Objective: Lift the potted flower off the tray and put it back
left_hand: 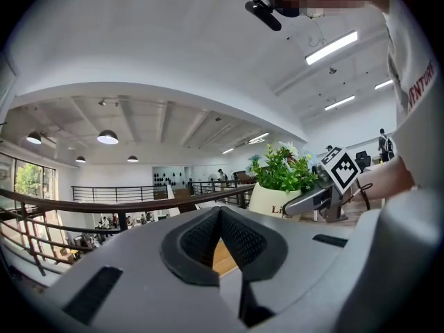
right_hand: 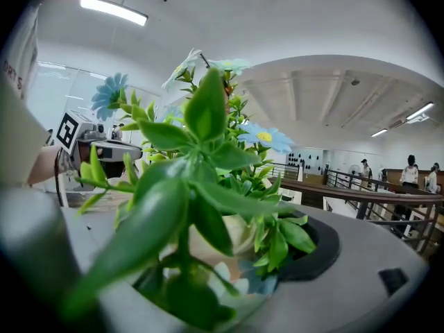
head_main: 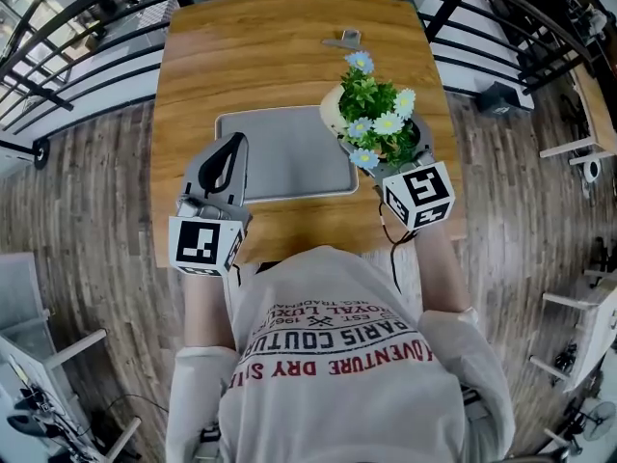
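**Potted flower in the grip, return to the tray still to come**

The potted flower point(head_main: 374, 122) sits at the right edge of the grey tray point(head_main: 280, 152), its pot tilted so the rim leans left and far. Our right gripper point(head_main: 397, 162) is clamped on it: in the right gripper view the cream pot wall and leaves fill the space between the jaws. We judge the lift to be under way or just made, though no view shows whether the base is clear of the tray. Setting the pot back down on the tray is still left.

Our left gripper point(head_main: 229, 162) hovers over the tray's near left part with its jaws together and nothing in them, only bare wood showing past the tips.

The tray's middle and far left are bare, so there is plenty of room to put the pot down. On the right, the wooden table point(head_main: 270, 56) ends just beyond the pot, so we should keep to the left. A small metal piece point(head_main: 344, 39) lies near the far edge, well apart from the tray. Dark railings point(head_main: 87, 27) run past the table's far corners.
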Demonstrator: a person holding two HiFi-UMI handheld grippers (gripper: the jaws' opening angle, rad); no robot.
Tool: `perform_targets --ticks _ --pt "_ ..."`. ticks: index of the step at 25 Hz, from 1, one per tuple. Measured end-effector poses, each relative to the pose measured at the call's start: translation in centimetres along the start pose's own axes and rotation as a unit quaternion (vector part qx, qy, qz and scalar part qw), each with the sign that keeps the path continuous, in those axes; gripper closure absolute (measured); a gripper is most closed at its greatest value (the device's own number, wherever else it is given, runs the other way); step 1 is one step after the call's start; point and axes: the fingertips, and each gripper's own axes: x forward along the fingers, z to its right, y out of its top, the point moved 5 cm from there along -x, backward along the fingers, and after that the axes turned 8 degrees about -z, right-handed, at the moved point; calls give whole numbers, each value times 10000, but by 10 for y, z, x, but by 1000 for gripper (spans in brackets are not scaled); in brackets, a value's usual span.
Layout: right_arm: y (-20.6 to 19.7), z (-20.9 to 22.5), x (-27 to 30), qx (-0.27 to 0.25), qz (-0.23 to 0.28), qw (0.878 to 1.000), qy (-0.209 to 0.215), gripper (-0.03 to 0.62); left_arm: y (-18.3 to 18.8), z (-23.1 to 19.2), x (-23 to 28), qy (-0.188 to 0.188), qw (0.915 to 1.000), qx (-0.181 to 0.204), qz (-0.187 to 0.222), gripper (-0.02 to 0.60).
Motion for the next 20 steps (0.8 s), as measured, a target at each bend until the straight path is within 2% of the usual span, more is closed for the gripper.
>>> perform_targets --ticks 6,11,14,20 --pt "-24 -15 47 -466 -162 9977 466 117 -23 -11 8 65 9999 -137 -48 569" --pt "-50 -47 86 -592 -390 9896 1252 117 -50 -11 -2 157 9991 -304 -231 569" --pt "-61 -67 111 -666 -521 9820 1688 117 -67 -25 -4 272 9982 -412 -345 569" --pt "-90 -105 146 -953 -879 9594 2506 117 -98 -46 -11 585 9938 -796 -518 569"
